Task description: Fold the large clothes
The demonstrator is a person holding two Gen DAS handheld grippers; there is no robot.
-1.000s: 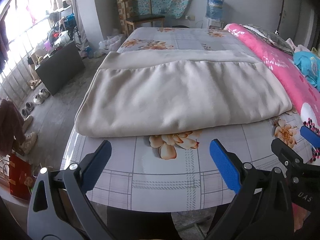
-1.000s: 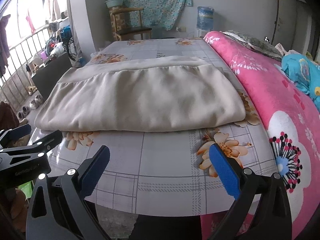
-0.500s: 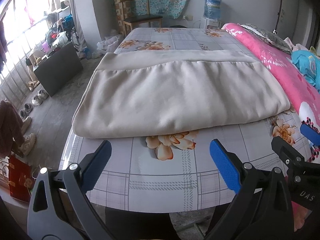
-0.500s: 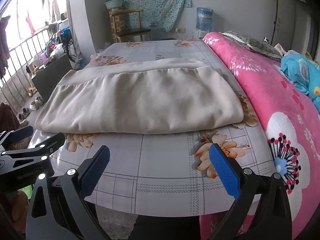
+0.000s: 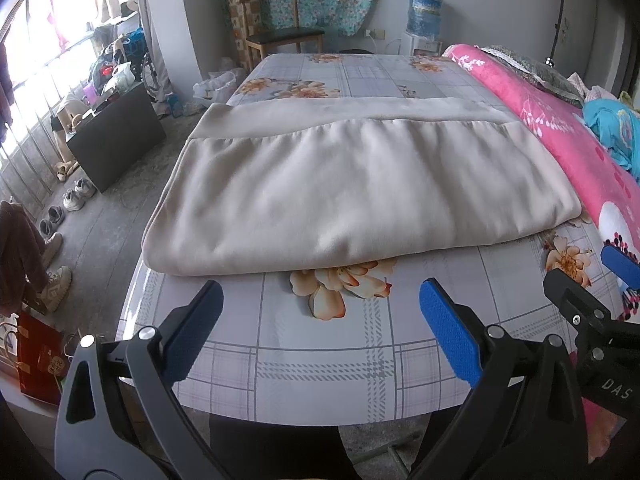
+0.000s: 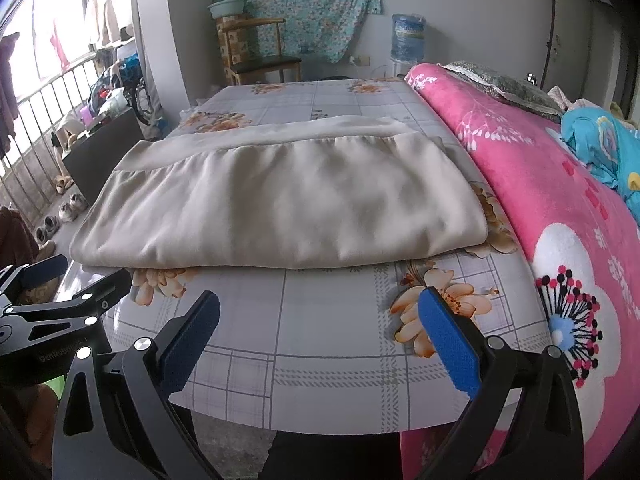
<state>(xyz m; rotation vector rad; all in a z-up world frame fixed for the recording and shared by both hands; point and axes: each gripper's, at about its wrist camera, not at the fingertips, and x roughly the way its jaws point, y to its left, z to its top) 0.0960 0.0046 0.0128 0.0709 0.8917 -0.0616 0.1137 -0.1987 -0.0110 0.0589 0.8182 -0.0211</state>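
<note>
Left wrist view: left tongs spread wide, blue pads apart, nothing between them, hovering over the near edge of the bed. Beyond them, folded beige cloth lying flat on the checked, flowered bedsheet, a darker band of the same cloth showing along its far side, near fold just past an orange flower print. Pink blanket bunched along the right side of the bed, touching the cloth's right end. At far right, part of the right tongs poking in, also over the bed edge. Right wrist view: right tongs likewise released, gripping nothing, pointed at the same beige cloth from slightly further right; left tongs visible at far left, low beside the bed corner. Behind the bed: wooden chair, water bottle on a dispenser, patterned sheet hung on the wall. Shoes lined up on the floor at left.
</note>
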